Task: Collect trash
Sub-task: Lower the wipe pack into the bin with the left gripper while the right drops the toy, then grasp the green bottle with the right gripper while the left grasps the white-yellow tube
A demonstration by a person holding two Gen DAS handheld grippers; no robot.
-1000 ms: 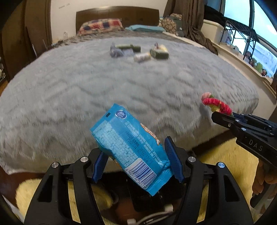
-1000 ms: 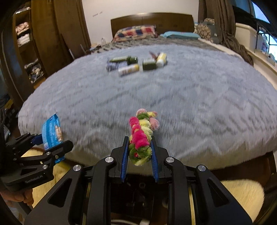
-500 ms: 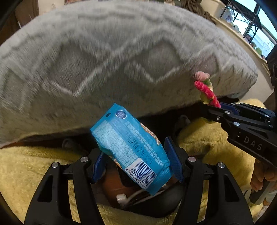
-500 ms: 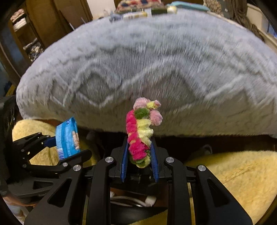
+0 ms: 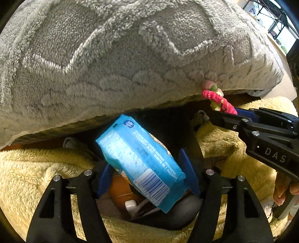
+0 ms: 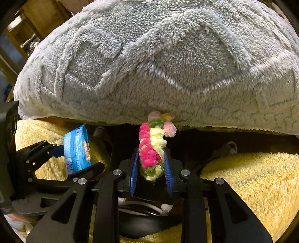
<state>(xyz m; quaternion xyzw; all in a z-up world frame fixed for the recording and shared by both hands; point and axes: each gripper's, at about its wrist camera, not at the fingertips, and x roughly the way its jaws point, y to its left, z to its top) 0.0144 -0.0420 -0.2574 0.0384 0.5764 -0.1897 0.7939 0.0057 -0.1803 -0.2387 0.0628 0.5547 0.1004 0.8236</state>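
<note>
My left gripper (image 5: 147, 172) is shut on a blue snack wrapper (image 5: 138, 158) with a barcode, held tilted. It also shows at the left of the right wrist view (image 6: 76, 149). My right gripper (image 6: 151, 164) is shut on a twisted pink, yellow and green fuzzy pipe-cleaner bundle (image 6: 151, 147), which also shows at the right of the left wrist view (image 5: 218, 99). Both grippers hang low beside the bed's foot, over a dark round bin (image 5: 179, 213) on the floor that holds a white cable and an orange-brown item (image 5: 121, 190).
The grey fleece blanket (image 6: 158, 65) drapes over the bed edge just ahead and above. A yellow fluffy rug (image 6: 252, 177) covers the floor on both sides. The gap under the bed is dark. A wooden cabinet (image 6: 37, 16) stands far left.
Both grippers have dropped from above the bed's surface to below its edge, still holding their items. The bed top and its items have left the view; the bin and rug came into sight.
</note>
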